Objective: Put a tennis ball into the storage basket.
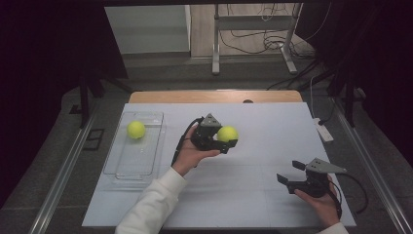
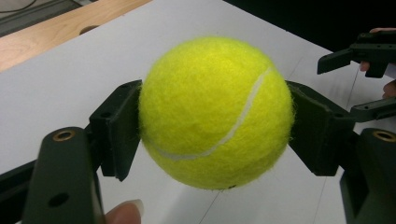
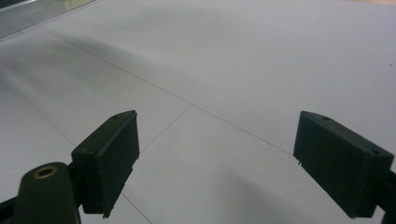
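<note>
While a clear plastic tray (image 1: 146,161) sits near the left edge of the desk (image 1: 263,195), one tennis ball (image 1: 136,129) lies inside it, close to the tray's far end and apart from its walls as far as the high view shows; the near part of the tray holds nothing else that can be made out. A second tennis ball (image 2: 215,112) is outside the tray, clamped in the left claw (image 1: 229,140) around the middle of the desk, nearer the far edge than the near one. From the left gripper view the two black pads press on opposite sides of this ball, its white seam curving across the front, and the ball looks lifted off the white desk surface, though how far cannot be told. The hand (image 1: 191,155) carrying that claw reaches in from the near edge in a white sleeve (image 1: 151,204). The right claw (image 1: 288,171) is held near the near right corner of the desk, well apart from both balls and from the tray; its jaws are spread with nothing between them, and the right gripper view shows bare white desk beyond its pads (image 3: 108,158). A strip of brown wood (image 1: 214,96) runs along the far edge of the desk.
</note>
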The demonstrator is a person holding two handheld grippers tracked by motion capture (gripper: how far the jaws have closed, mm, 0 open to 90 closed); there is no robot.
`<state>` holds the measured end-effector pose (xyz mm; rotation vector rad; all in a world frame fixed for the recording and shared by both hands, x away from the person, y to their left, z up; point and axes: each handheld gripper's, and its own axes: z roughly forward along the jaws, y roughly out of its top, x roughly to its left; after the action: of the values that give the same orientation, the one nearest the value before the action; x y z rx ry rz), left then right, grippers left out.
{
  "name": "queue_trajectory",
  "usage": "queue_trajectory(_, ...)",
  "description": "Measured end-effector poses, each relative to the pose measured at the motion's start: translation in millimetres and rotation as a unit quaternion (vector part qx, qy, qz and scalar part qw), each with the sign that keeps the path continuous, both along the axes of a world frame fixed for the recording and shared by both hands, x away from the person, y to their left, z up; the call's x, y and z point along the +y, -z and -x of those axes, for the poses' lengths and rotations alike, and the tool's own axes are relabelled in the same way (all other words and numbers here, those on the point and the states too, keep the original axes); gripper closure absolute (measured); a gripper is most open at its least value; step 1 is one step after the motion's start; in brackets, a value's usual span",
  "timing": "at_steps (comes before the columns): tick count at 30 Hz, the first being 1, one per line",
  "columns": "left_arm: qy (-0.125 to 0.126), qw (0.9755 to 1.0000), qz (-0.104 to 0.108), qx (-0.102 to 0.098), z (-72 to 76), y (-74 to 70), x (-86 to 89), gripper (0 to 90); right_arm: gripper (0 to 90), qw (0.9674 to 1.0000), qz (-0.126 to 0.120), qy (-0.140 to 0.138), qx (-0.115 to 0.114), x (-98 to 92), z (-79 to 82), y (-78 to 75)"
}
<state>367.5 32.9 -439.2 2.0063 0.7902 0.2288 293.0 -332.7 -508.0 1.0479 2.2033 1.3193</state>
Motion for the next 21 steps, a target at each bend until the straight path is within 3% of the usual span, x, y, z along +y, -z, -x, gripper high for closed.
queue_trajectory(21,-0.025,0.9996,0.01,-0.007,11.6,-2.6,31.1,26.6,14.6,1.0,0.003,0.001,-0.001,0.2,-0.3,0.2)
